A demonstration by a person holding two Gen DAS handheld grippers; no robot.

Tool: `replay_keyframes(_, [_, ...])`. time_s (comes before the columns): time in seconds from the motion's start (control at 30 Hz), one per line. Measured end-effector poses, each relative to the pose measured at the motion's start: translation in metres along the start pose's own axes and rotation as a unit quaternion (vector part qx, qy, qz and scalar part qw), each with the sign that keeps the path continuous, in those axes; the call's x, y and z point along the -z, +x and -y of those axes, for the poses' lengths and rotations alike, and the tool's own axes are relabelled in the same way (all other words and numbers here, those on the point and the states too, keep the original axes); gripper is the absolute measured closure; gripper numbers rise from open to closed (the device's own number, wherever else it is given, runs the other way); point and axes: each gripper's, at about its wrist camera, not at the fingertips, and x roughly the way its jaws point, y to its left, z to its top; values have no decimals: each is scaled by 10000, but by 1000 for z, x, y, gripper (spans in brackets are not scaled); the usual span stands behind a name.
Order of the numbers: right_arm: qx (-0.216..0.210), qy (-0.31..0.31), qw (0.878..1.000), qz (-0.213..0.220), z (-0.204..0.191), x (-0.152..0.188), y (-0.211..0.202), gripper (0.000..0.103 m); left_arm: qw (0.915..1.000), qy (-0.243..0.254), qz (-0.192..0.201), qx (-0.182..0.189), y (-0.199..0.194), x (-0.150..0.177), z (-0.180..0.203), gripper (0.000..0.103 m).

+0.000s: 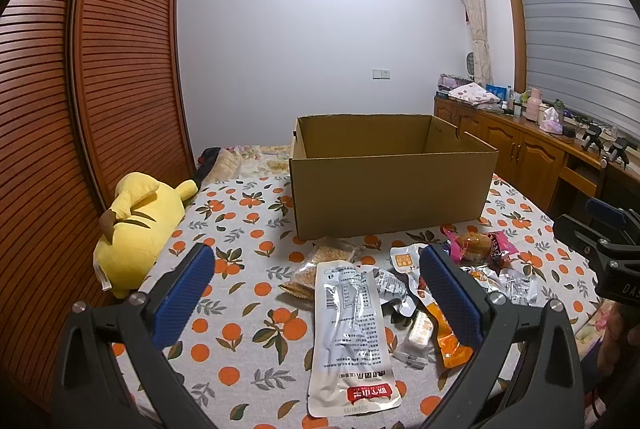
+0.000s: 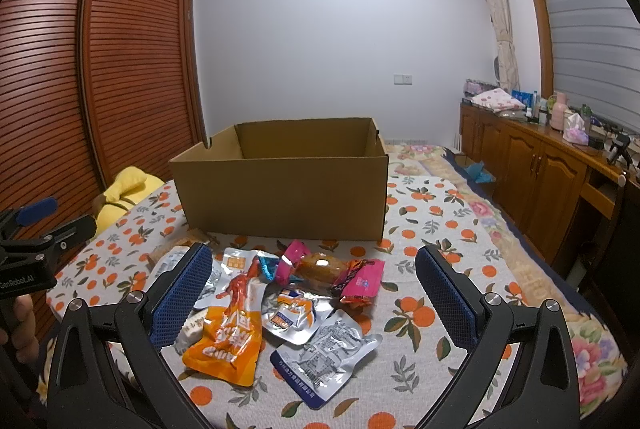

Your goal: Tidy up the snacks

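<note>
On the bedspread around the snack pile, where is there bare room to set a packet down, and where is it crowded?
Bare bedspread lies right of the snack pile, out to the floral blanket, and on the left between the pile and the yellow plush toy. The cardboard box shows nothing inside. In front of the box, around the orange pouch and the pink-wrapped cake, is crowded.

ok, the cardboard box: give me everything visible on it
The cardboard box is plain brown corrugated card, rectangular, open-topped with no flaps showing, upright on the orange-print bedsheet behind the snack packets. Handle cutouts notch its short sides. The visible interior walls are bare; the floor is hidden. Neither gripper touches it.
</note>
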Motion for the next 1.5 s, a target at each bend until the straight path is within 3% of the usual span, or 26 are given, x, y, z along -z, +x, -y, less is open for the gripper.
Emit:
replay_keyframes(0.37, [-7,-29,10000,-16,2,2,0,0,9999,24,-90,62,2,6,2,0])
replay_keyframes(0.63, [-195,-197,9993,-232,3,10,8,0,9974,20,-629,354,28,18,1,0])
replay_keyframes(1.07, [-486,-129,9910,-1243,22,45,47,2,9886,74,-1364,637,70,40,0,1])
replay_keyframes(1.3, [-646,151,9836,-1675,31,60,67,13,9846,20,-1627,633,86,49,-5,1])
replay_keyframes(1.5, [-528,153,9818,-1819,34,65,77,16,9824,8,-1745,661,94,53,-5,1])
